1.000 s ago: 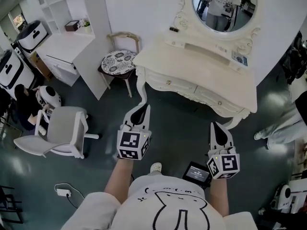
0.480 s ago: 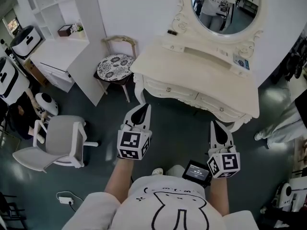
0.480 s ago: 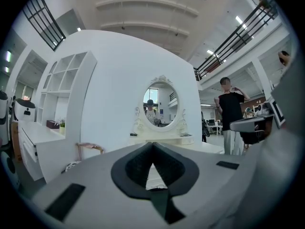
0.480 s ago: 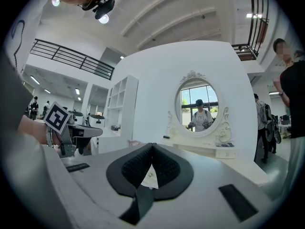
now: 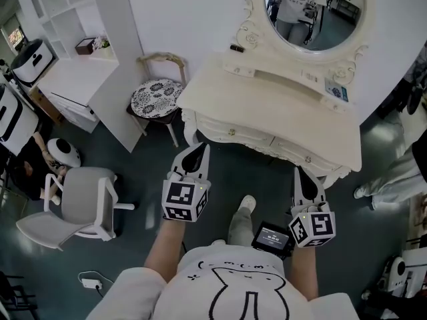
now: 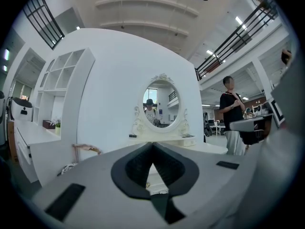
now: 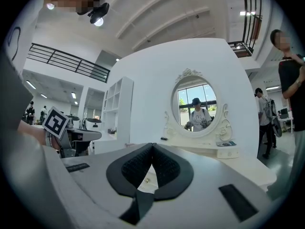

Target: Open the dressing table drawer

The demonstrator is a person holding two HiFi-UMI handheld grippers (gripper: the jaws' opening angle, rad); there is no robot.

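Note:
The cream dressing table (image 5: 280,109) with an oval mirror (image 5: 313,9) stands ahead of me. Two drawers run along its front, the left drawer (image 5: 233,131) and the right drawer (image 5: 303,153), each with a small knob. My left gripper (image 5: 199,147) is shut and empty, held level just short of the table's left front corner. My right gripper (image 5: 301,172) is also shut and empty, just short of the right drawer. Along the left gripper (image 6: 152,144) I see the table top (image 6: 207,148). Past the right gripper (image 7: 152,145), a drawer knob (image 7: 145,180) shows between the jaws.
A stool with a patterned seat (image 5: 155,91) stands left of the table. A white office chair (image 5: 87,195) and a white shelf unit with a desk (image 5: 73,72) are further left. A person (image 6: 233,113) stands at the table's right side. A small screen (image 5: 272,237) hangs at my waist.
I have walked toward the dressing table, which now sits closer to both grippers. Both grippers stay shut and level.

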